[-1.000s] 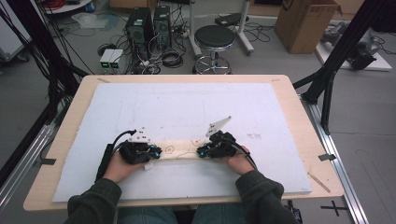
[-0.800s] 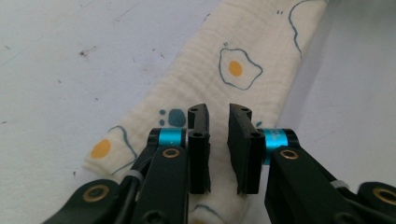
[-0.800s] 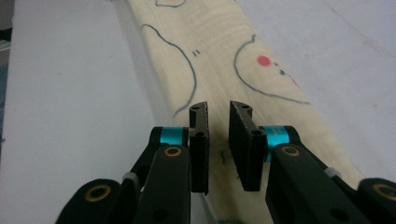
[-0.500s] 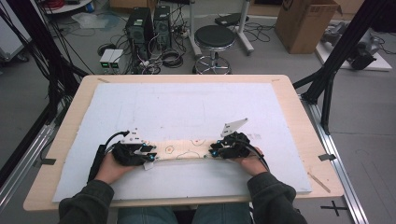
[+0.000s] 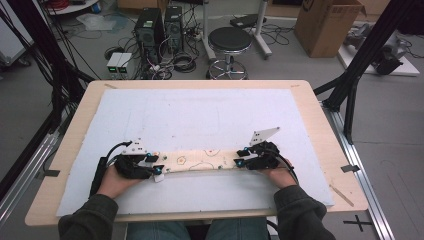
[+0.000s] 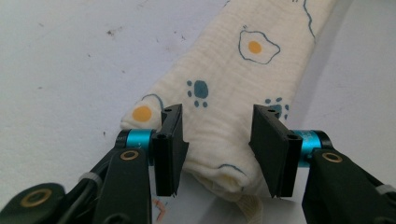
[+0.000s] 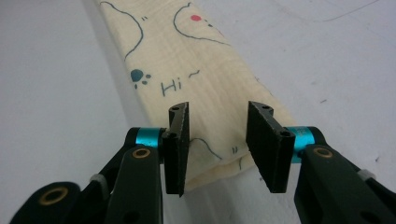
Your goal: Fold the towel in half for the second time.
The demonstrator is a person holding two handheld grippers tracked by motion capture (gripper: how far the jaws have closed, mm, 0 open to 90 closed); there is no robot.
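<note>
Overhanging the folded cloth [image 6: 224, 116], the left gripper [image 6: 219, 147] fingers hide its near end.

Both forearms come in from the near edge of the surface, hands low and level. The left gripper [image 5: 156, 167] and right gripper [image 5: 239, 157] point inward at each other, jaws parted, having just been opening, pads pressing nothing.

Stool [image 5: 229, 41] — cardboard box [image 5: 327, 25] behind
</note>
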